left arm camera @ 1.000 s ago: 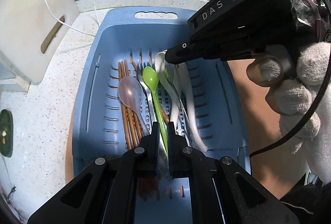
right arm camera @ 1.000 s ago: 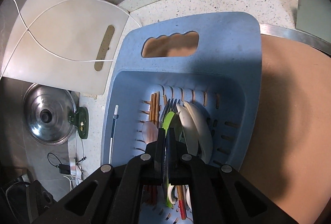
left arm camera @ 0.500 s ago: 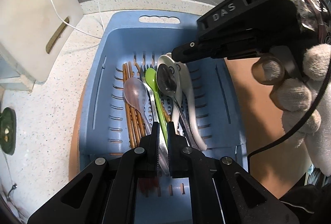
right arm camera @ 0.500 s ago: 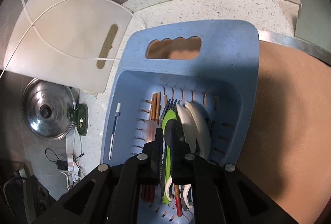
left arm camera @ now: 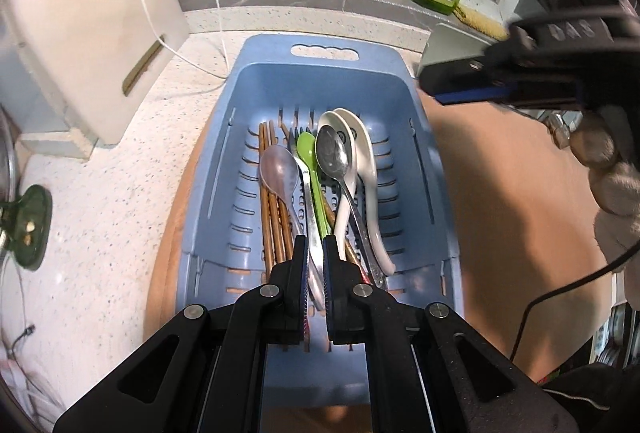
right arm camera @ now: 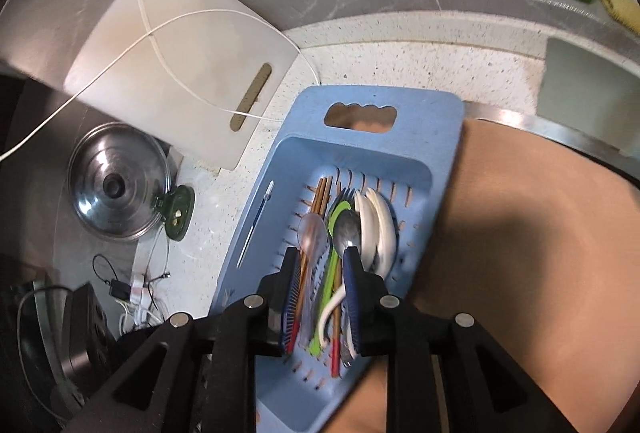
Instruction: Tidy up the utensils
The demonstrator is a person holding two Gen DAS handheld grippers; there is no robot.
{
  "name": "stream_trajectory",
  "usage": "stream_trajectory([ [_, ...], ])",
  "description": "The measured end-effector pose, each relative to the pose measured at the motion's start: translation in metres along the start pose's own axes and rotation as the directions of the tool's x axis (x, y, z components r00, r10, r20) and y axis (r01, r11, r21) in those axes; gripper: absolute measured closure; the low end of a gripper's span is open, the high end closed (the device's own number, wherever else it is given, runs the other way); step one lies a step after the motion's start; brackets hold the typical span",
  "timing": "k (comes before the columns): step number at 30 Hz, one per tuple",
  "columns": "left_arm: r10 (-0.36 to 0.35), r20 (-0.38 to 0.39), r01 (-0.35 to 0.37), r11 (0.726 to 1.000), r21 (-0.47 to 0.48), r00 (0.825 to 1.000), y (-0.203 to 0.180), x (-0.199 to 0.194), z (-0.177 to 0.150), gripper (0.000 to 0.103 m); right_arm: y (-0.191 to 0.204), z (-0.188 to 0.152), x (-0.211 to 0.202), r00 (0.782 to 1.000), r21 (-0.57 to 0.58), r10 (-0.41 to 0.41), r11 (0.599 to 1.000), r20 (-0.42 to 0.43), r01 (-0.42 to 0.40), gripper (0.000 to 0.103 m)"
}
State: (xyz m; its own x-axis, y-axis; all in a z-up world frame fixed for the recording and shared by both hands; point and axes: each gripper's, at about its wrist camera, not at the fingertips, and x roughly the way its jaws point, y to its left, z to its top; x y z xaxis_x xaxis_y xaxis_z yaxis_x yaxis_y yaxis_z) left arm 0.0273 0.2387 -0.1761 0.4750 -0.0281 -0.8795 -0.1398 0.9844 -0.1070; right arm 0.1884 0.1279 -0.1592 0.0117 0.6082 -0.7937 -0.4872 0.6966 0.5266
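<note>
Right tool spread wide, empty, above the metal spoon; handle running back under it. Left tool nearly together, maybe pinching something, can't tell.

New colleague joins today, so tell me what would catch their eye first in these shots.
The blue basket, mid-counter on a wooden board, holds spoons and chopsticks in one bundle: white spoons, metal spoon, green spoon. The left gripper pinches a metal handle at its near end; the right gripper hangs open above.
</note>
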Motion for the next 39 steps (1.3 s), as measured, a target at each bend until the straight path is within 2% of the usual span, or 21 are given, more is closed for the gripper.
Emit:
stream_trajectory([
  [5, 0.010, 0.020, -0.010, 0.999, -0.032, 1.000, -0.007, -0.013, -0.010, 0.097, -0.005, -0.021, -0.027, 0.999, -0.036, -0.012, 0.999, 0.036, 0.014, 0.072],
  [7, 0.014, 0.030, -0.012, 0.999, -0.046, 0.999, -0.012, -0.018, -0.013, 0.088, -0.007, -0.030, -0.037, 0.999, -0.049, -0.023, 0.998, 0.045, 0.025, 0.071],
  [11, 0.022, 0.068, -0.016, 0.997, -0.077, 0.997, -0.020, -0.033, -0.019, 0.083, -0.009, -0.045, -0.054, 0.996, -0.087, -0.046, 0.995, 0.070, 0.052, 0.066],
  [13, 0.040, 0.097, -0.031, 0.995, -0.100, 0.994, -0.025, -0.043, -0.022, 0.062, -0.007, -0.053, -0.063, 0.993, -0.123, -0.069, 0.989, 0.095, 0.080, 0.064],
  [17, 0.052, 0.143, -0.033, 0.991, -0.128, 0.988, -0.036, -0.059, -0.026, 0.052, -0.002, -0.072, -0.084, 0.986, -0.195, -0.092, 0.974, 0.138, 0.118, 0.061],
  [19, 0.068, 0.172, -0.043, 0.988, -0.146, 0.983, -0.041, -0.069, -0.027, 0.038, -0.002, -0.079, -0.091, 0.984, -0.215, -0.089, 0.969, 0.154, 0.122, 0.058],
  [23, 0.080, 0.218, -0.041, 0.983, -0.178, 0.973, -0.050, -0.087, -0.031, 0.037, -0.002, -0.094, -0.110, 0.975, -0.248, -0.090, 0.959, 0.203, 0.140, 0.053],
  [25, 0.105, 0.230, -0.064, 0.982, -0.180, 0.968, -0.058, -0.094, -0.032, 0.031, -0.002, -0.097, -0.116, 0.973, -0.261, -0.090, 0.954, 0.211, 0.145, 0.051],
  [31, 0.144, 0.273, -0.091, 0.976, -0.199, 0.951, -0.073, -0.116, -0.038, 0.031, -0.002, -0.110, -0.134, 0.962, -0.299, -0.084, 0.940, 0.259, 0.162, 0.044],
  [39, 0.204, 0.267, -0.143, 0.962, -0.232, 0.942, -0.081, -0.127, -0.046, 0.030, 0.008, -0.125, -0.147, 0.948, -0.375, -0.090, 0.904, 0.306, 0.207, 0.042],
])
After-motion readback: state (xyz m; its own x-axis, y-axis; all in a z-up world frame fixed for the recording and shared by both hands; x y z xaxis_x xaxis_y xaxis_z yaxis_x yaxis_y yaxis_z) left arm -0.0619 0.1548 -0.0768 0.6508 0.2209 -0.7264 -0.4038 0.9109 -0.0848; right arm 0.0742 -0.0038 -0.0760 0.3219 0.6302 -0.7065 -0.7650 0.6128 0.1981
